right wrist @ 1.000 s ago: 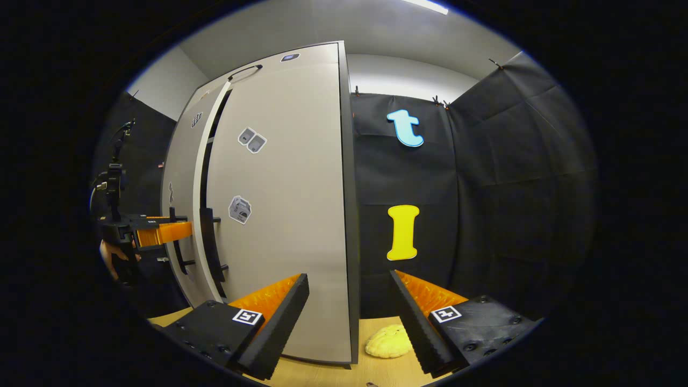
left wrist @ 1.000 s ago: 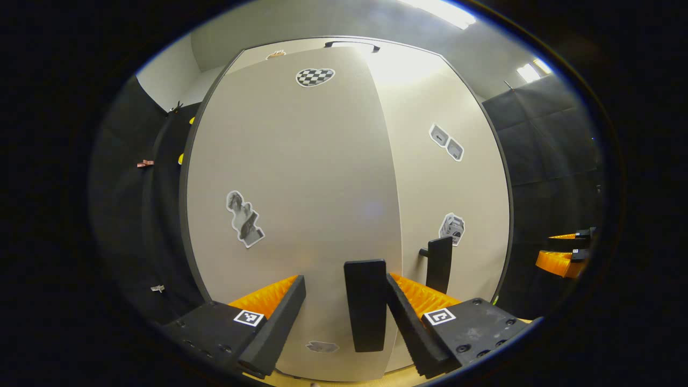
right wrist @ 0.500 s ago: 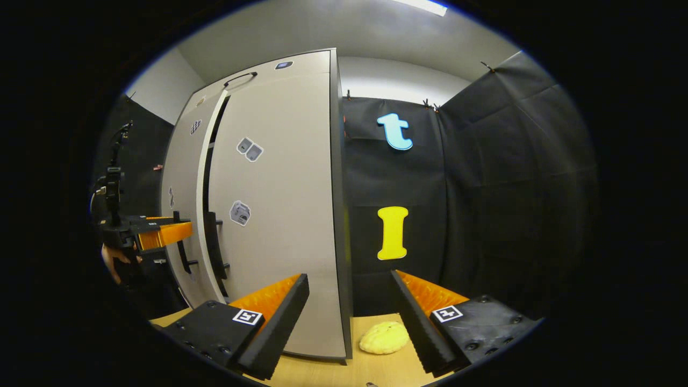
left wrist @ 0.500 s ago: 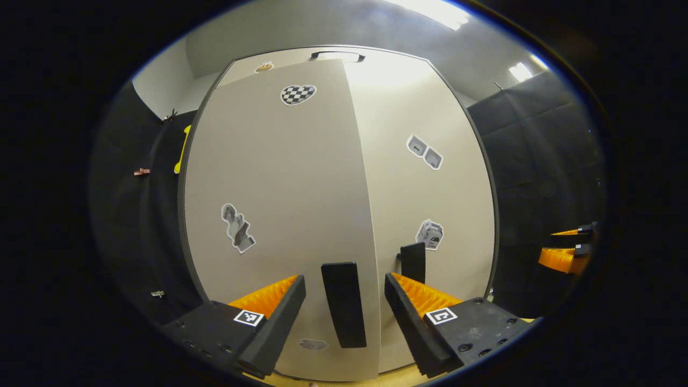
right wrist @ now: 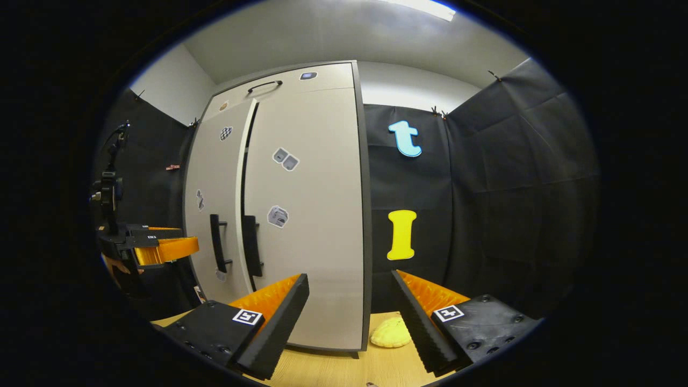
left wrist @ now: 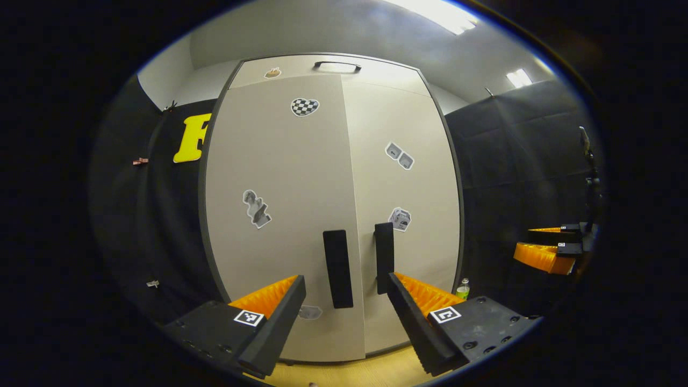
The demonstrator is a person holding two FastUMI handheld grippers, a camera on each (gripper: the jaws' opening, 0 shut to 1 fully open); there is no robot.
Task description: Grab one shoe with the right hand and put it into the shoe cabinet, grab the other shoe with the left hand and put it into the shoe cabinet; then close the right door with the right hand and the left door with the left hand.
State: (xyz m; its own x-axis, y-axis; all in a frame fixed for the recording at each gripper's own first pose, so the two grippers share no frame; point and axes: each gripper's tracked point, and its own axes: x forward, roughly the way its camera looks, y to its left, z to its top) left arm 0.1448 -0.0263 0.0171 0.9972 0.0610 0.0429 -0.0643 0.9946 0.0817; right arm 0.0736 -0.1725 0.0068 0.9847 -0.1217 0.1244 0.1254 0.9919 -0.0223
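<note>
Both grippers hang with fingers apart and empty before the shoe cabinet (left wrist: 279,177), the left gripper (left wrist: 344,317) facing its two door handles, the right gripper (right wrist: 349,317) off its right edge, the left door (right wrist: 212,204) slightly ajar.

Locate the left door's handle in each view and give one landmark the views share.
Left gripper view: left door's handle stands low at centre, just above the gap between the fingers.
Right gripper view: left door's handle sits left of centre, at mid height.
Shared landmark: the checkered heart sticker high on that door.
</note>
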